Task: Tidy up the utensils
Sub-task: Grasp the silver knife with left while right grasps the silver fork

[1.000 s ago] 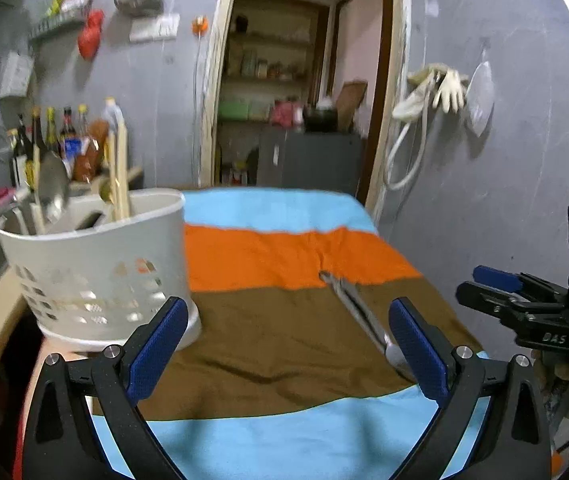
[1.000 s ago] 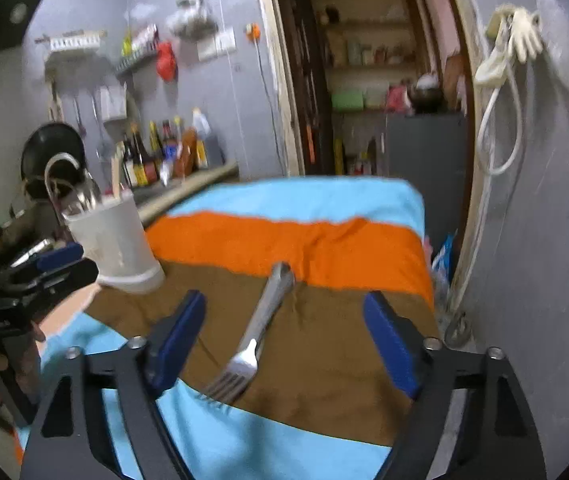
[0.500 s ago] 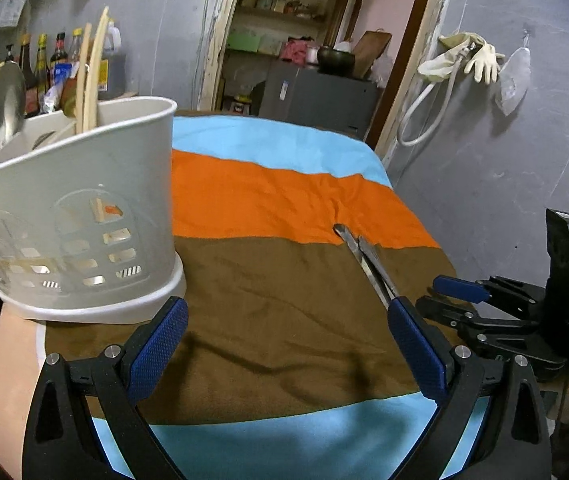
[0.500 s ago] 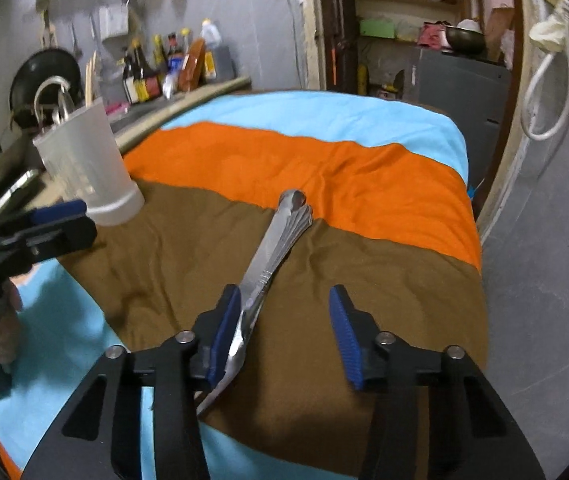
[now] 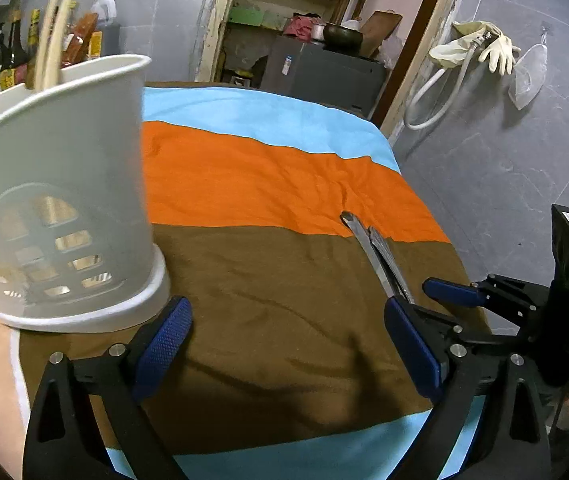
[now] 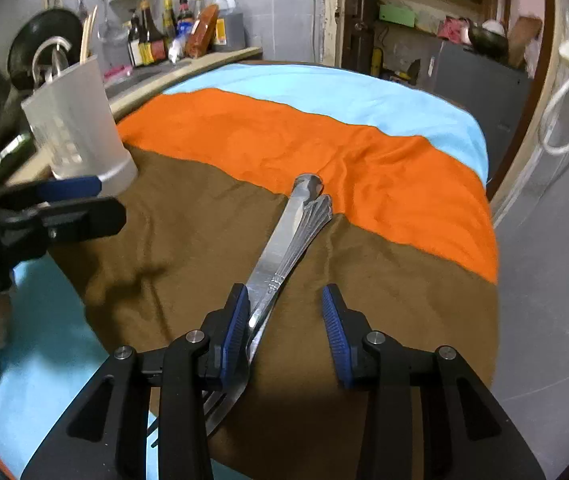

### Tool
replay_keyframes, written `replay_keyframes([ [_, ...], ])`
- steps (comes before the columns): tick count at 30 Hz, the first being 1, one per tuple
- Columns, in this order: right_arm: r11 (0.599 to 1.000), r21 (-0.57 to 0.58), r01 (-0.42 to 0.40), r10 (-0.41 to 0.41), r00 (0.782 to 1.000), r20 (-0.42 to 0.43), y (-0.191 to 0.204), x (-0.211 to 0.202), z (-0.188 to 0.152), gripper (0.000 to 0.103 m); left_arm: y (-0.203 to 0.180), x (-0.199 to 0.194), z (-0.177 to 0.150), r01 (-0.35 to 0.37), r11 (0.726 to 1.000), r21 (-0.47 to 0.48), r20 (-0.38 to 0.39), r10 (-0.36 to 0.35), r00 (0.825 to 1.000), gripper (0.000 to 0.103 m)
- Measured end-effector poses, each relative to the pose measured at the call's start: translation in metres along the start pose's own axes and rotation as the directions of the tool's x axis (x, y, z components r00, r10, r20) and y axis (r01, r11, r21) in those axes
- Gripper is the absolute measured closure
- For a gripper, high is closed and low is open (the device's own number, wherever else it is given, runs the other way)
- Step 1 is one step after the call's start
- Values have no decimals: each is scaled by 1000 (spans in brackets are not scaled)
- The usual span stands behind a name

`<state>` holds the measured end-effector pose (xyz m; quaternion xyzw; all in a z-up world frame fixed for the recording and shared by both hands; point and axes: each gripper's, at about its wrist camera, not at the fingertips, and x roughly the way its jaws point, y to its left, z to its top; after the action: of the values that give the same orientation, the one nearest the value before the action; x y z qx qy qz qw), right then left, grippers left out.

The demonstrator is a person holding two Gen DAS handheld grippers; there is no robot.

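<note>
Two utensils (image 6: 284, 248), one white caddy (image 6: 80, 128)

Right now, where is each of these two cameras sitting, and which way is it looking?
Left wrist: rides the left gripper, looking down across the striped cloth, white utensil holder close by; its closing jaws and the right gripper show.
Right wrist: rides the right gripper, over the fork; its jaws and the left gripper show.
Shared: cloth, holder, fork.

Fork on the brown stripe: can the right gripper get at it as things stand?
Probably yes. The right gripper is right over the fork, whose handle runs beside one finger; a second utensil lies against it and could get pinched too.
</note>
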<state>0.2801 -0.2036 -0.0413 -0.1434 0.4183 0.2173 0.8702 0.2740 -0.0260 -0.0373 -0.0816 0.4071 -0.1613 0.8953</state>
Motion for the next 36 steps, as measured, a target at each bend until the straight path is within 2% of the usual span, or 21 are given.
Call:
replay_keyframes([
  [3, 999, -5, 48, -48, 999, -6, -7, -1, -2, 69, -3, 6, 4, 34, 999, 3, -23, -34, 999, 27],
  [5, 999, 19, 27, -27, 1000, -7, -16, -2, -5, 72, -7, 11, 7, 72, 997, 5, -45, -71, 996, 35],
  [8, 999, 13, 38, -38, 999, 0, -21, -6, -10, 77, -16, 23, 11, 141, 990, 7, -91, -140, 986, 46],
  [11, 1000, 11, 28, -28, 1000, 9, -24, -8, -13, 80, -25, 35, 16, 179, 984, 25, -144, -173, 974, 57],
  [17, 1000, 15, 14, -15, 999, 28, -33, -13, -20, 92, -35, 51, 23, 226, 973, 37, -214, -213, 953, 62],
  [21, 1000, 28, 7, -8, 999, 42, -38, -17, -26, 94, -43, 57, 25, 219, 973, 70, -236, -197, 951, 62],
  [30, 999, 41, -11, 9, 999, 53, -44, -25, -37, 94, -67, 68, 22, 154, 966, 208, -275, -93, 957, 62],
  [34, 998, 57, -22, 19, 999, 48, -47, -26, -41, 94, -83, 70, 10, 71, 944, 323, -232, 7, 973, 65],
  [36, 997, 66, -28, 26, 999, 42, -48, -26, -43, 94, -84, 70, 7, 54, 938, 344, -218, 24, 976, 71],
])
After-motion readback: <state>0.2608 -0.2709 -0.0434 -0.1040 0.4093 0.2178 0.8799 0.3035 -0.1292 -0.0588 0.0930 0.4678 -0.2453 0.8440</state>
